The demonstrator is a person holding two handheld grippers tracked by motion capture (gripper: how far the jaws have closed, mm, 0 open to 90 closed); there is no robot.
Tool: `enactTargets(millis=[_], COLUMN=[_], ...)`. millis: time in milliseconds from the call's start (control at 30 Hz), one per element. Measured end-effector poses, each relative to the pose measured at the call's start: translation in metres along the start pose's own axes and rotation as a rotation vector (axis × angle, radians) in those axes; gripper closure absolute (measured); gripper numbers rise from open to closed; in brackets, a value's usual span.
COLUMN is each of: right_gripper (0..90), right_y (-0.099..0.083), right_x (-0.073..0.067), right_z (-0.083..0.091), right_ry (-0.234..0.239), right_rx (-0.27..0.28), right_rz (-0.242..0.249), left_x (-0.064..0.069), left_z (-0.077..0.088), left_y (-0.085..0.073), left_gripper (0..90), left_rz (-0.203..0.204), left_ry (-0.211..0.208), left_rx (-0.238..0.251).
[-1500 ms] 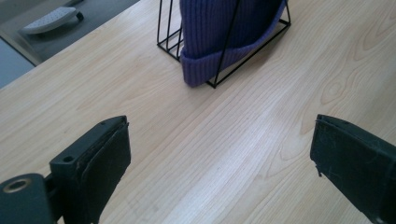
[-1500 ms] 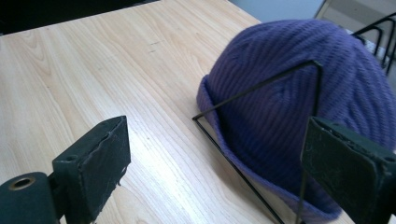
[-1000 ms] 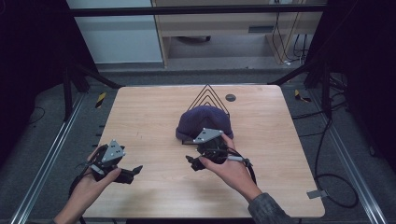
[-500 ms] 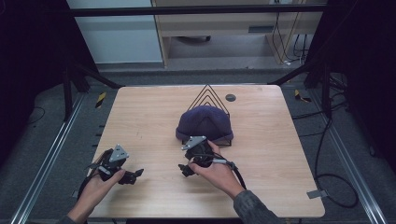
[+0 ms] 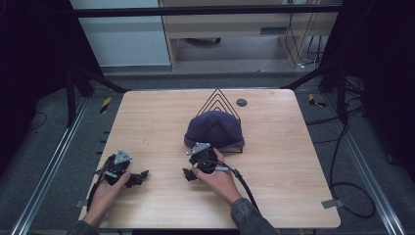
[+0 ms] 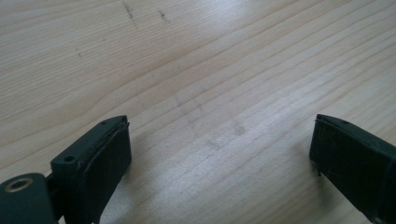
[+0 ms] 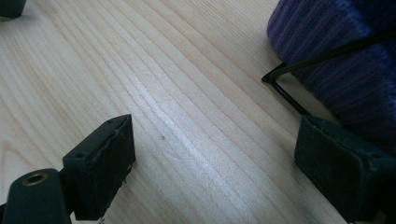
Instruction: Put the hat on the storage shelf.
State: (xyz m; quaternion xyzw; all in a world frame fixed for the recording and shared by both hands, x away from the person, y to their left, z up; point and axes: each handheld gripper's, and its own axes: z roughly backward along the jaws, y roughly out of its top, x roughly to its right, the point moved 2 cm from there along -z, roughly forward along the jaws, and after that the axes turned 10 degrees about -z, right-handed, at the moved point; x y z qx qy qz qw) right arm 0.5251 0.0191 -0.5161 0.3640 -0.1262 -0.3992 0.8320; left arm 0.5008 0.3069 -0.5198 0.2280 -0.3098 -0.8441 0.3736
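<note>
A dark purple knit beanie (image 5: 214,128) rests over a black wire triangular stand (image 5: 219,99) near the middle of the wooden table (image 5: 293,161). My right gripper (image 5: 189,174) lies on the table just in front of the beanie, held by a hand, jaws wide open with bare wood between them. In the right gripper view the beanie (image 7: 341,60) and a corner of the wire stand (image 7: 285,91) sit at the upper right, beside the right jaw. My left gripper (image 5: 139,177) rests near the table's front left, open over bare wood (image 6: 210,93).
A small dark round disc (image 5: 241,102) lies on the table behind the stand. Black metal frame rails (image 5: 49,166) run along the table's sides, and cables (image 5: 342,191) lie on the floor at the right. A cabinet stands beyond the far edge.
My right gripper has drawn back from the beanie toward the front and left. My left gripper has slid slightly toward the front edge.
</note>
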Motion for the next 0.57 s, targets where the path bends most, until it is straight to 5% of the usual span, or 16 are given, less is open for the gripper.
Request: enactTargets(millis=[567], right_gripper=[6.9], right_y=[-0.0045], right_x=[-0.0008], right_z=[-0.0078], right_ry=[0.007], right_rx=[0.033], right_rz=[-0.046], left_x=[-0.0026], left_z=[-0.0036], left_y=[-0.0001], left_gripper=[1.3], left_rz=[0.008], left_ry=[0.002], left_rx=[0.009])
